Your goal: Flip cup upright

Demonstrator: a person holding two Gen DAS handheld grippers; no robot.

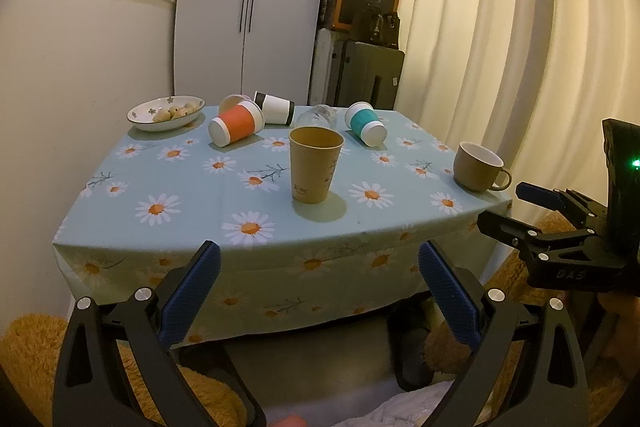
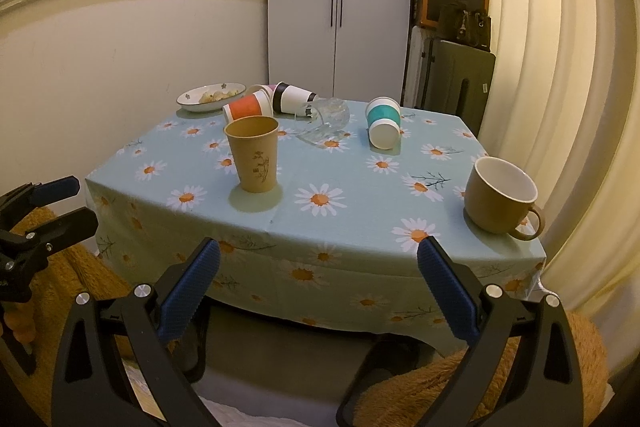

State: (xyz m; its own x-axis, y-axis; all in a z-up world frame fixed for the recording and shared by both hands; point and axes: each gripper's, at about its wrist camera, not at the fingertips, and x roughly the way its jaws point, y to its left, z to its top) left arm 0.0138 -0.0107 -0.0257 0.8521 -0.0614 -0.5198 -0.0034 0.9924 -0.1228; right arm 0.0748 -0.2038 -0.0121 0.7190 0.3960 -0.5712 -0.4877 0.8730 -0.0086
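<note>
Two grippers, both off the table and holding nothing. Left gripper (image 1: 320, 267): blue-padded fingers (image 1: 192, 291) spread wide, nothing between them, hanging in front of the near table edge. Right gripper (image 2: 319, 267): same, fingers (image 2: 448, 291) wide apart, touching nothing.

Table (image 1: 168, 187) has a light blue daisy cloth. Kraft paper cup (image 1: 315, 165) stands upright, mouth up, near the front centre. Brown mug (image 2: 500, 201) also upright at the right front corner, handle toward the right edge. Lying on their sides toward the back: orange-sleeved cup (image 1: 236, 125), black-and-white cup (image 1: 276, 108) just behind it, teal-sleeved cup (image 1: 365, 124) to the right with its base toward the camera. A clear glass (image 2: 326, 121) lies tipped between the black-and-white cup and the teal one. White bowl (image 1: 166, 113) with some food sits at the back left corner.

View differences: the right wrist view shows the glass clearly, with its base and rim; in the left wrist view it is mostly hidden behind the kraft cup, only a faint dome showing. The left view catches the other gripper from the side at the right edge; the right view catches the other one at the left edge, cut off by the frame. The right view shows the printed plant drawing on the kraft cup.

Hard to tell: another pale cup rim (image 1: 232, 102) pokes out behind the orange cup, mostly covered. Bowl contents too small to name. Handle bodies of both grippers are cropped at the bottom.
</note>
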